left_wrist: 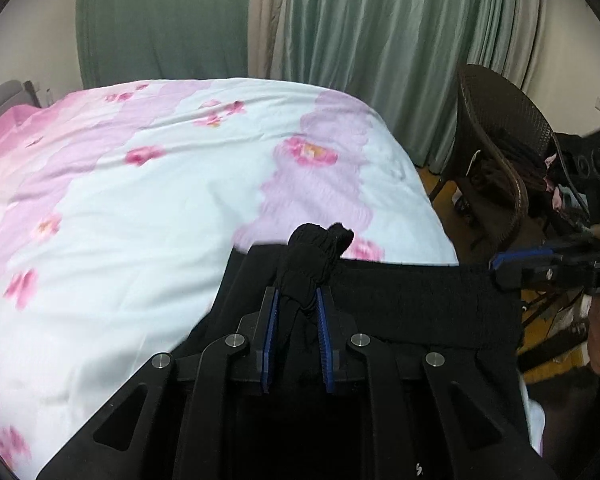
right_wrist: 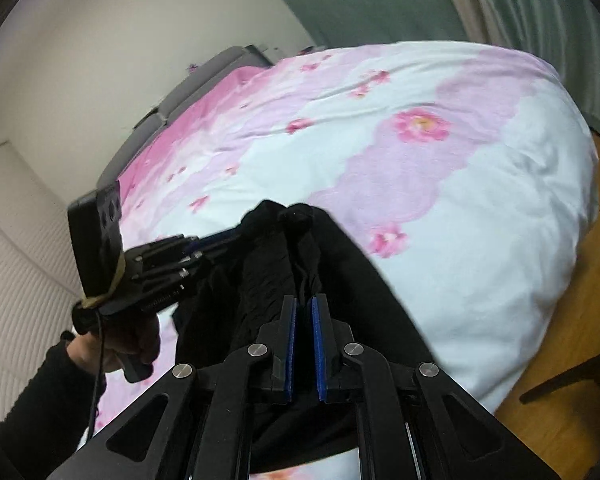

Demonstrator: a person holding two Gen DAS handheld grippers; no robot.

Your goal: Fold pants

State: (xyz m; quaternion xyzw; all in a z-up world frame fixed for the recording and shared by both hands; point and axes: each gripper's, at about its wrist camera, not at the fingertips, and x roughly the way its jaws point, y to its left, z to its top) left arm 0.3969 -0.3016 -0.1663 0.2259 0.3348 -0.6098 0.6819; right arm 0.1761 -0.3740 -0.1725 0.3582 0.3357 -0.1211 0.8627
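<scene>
The black pants (left_wrist: 420,304) hang lifted over the near edge of the bed, with the waistband stretched between both grippers. My left gripper (left_wrist: 298,294) is shut on a bunched end of the waistband, and the fabric bulges out above its blue pads (left_wrist: 270,332). My right gripper (right_wrist: 303,300) is shut on the other end, its blue pads (right_wrist: 291,336) almost touching with thin black cloth pinched at the tips. The pants (right_wrist: 340,280) drape down under it. Each view shows the other gripper from the side: the right gripper (left_wrist: 496,264) and the left gripper (right_wrist: 232,238), held by a hand (right_wrist: 112,344).
The bed's white and pink floral duvet (left_wrist: 140,208) fills the space ahead. A dark wicker chair (left_wrist: 496,140) piled with clothes stands to the right, before green curtains (left_wrist: 360,40). Wooden floor (right_wrist: 572,360) lies beside the bed, and a grey headboard (right_wrist: 172,112) is at its far end.
</scene>
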